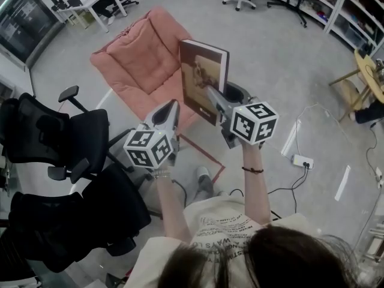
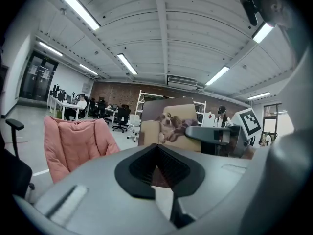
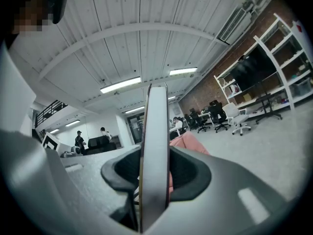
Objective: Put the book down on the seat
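Brown hardcover book [image 1: 203, 77] is standing upright over the pink cushioned seat [image 1: 138, 62], the right hand-held gripper [image 1: 211, 93] clamping its lower edge. Left hand-held gripper [image 1: 173, 107] is hovering just beside it, jaws together, empty.

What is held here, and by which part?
The right gripper clamps the upright book by its side edge, low down. The left gripper holds nothing.

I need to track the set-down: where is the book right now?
Middle of the head view: the book stands upright, clamped in the right gripper, beside the pink chair.
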`<act>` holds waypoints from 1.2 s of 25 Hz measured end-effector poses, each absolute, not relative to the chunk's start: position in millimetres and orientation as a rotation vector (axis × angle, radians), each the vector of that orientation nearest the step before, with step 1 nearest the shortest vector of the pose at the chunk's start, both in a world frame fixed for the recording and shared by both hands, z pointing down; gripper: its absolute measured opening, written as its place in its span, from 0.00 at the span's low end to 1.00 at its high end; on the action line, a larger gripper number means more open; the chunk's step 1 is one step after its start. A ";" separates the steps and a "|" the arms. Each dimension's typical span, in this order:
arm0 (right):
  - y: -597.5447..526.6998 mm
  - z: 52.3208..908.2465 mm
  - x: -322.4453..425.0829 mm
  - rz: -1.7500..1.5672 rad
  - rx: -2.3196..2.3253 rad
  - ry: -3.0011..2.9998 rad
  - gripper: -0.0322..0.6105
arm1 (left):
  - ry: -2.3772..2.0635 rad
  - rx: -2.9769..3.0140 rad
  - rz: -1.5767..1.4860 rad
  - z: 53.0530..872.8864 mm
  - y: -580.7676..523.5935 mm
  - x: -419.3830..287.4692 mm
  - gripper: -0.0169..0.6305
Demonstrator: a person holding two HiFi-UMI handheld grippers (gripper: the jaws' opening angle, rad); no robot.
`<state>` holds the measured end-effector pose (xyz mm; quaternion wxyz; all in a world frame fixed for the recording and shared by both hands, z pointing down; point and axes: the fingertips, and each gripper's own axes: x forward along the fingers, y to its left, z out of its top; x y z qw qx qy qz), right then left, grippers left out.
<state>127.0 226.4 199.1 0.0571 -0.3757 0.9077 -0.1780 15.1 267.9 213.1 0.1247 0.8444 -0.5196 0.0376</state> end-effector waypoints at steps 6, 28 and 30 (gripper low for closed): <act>181.9 223.7 111.9 -0.571 -1.167 2.754 0.28 | -1.467 2.452 0.118 238.4 219.4 3.3 0.03; 101.1 243.3 64.0 -0.615 -1.216 2.725 0.28 | -1.426 2.478 0.099 249.6 129.1 -51.4 0.03; 90.3 242.4 57.6 -0.635 -1.219 2.719 0.28 | -1.427 2.470 0.106 247.3 120.3 -59.7 0.03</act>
